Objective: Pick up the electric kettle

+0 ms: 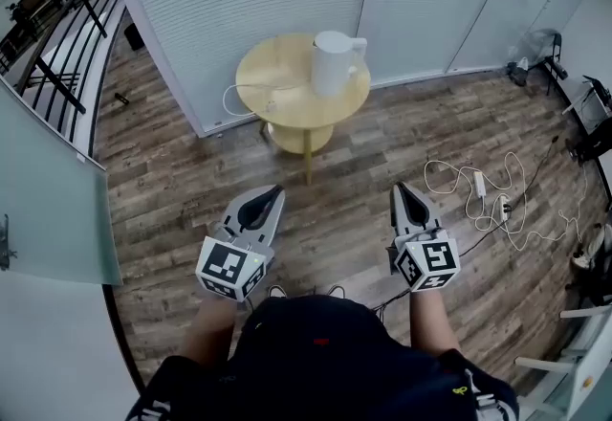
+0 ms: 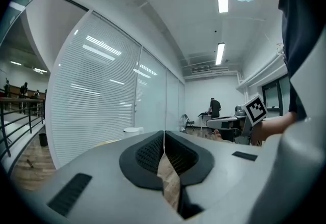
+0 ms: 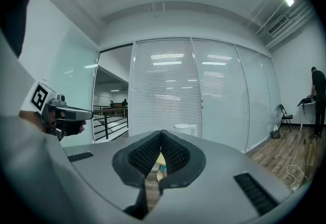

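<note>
A white electric kettle (image 1: 338, 62) stands upright on a small round yellow table (image 1: 287, 89) by the blinds-covered wall. Its cord trails off the table's left side. Both grippers are held level over the wood floor, well short of the table. My left gripper (image 1: 276, 190) is shut with nothing in it, and my right gripper (image 1: 399, 188) is shut and empty too. In the left gripper view the jaws (image 2: 164, 133) meet at the tips, with the kettle (image 2: 133, 130) small and far beyond. The right gripper view shows touching jaws (image 3: 161, 133) and the kettle (image 3: 185, 128) just above them.
White cables and a power strip (image 1: 490, 196) lie on the floor at the right. A metal railing (image 1: 67, 36) runs at the far left behind a glass panel. A white chair (image 1: 574, 362) stands at the lower right. A person (image 2: 214, 107) stands far off at desks.
</note>
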Motion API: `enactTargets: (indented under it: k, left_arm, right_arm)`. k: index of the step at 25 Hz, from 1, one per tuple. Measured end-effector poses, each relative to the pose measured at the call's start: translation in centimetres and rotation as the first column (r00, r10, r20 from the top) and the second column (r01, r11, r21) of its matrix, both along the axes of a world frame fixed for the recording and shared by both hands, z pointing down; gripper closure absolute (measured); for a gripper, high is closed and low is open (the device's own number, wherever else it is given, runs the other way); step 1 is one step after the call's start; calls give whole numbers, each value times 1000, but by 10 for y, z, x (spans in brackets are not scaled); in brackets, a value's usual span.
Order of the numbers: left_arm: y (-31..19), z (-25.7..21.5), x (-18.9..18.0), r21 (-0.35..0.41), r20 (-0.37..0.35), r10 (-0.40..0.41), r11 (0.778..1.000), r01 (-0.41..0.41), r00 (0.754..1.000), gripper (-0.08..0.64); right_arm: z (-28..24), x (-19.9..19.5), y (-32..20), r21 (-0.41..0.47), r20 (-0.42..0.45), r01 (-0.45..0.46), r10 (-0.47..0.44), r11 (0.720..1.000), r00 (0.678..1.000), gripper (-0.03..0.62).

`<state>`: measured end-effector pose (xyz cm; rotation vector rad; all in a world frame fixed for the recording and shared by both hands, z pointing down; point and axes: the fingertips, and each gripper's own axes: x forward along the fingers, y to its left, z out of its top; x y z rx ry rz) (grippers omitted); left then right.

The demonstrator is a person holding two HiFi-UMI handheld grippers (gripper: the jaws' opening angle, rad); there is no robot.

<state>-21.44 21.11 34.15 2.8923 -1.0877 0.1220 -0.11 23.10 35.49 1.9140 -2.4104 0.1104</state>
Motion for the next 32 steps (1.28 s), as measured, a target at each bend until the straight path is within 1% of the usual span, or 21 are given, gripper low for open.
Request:
enactTargets:
  k: [5,14,22,32]
  left_arm:
    - [-5,0,0,5,-4,3,1000,-3,1000,537]
    - [-6,-2,16,6,-5,7,1000,-7,1000,537]
    - [-1,0,33,6,8,-11,1000,11,1000,537]
    - [4,7,79,9,35,-88,996,88,996,537]
  right_arm:
    - [-1,7,-5,22,22,-45,44,999,999,566]
    - [1,22,-4,11,25,-47,46,999,999,566]
    - [3,40,-2,10,42,-25,25,1000,999,566]
    - [19,87,-9,-1,54,46,-46,999,997,566]
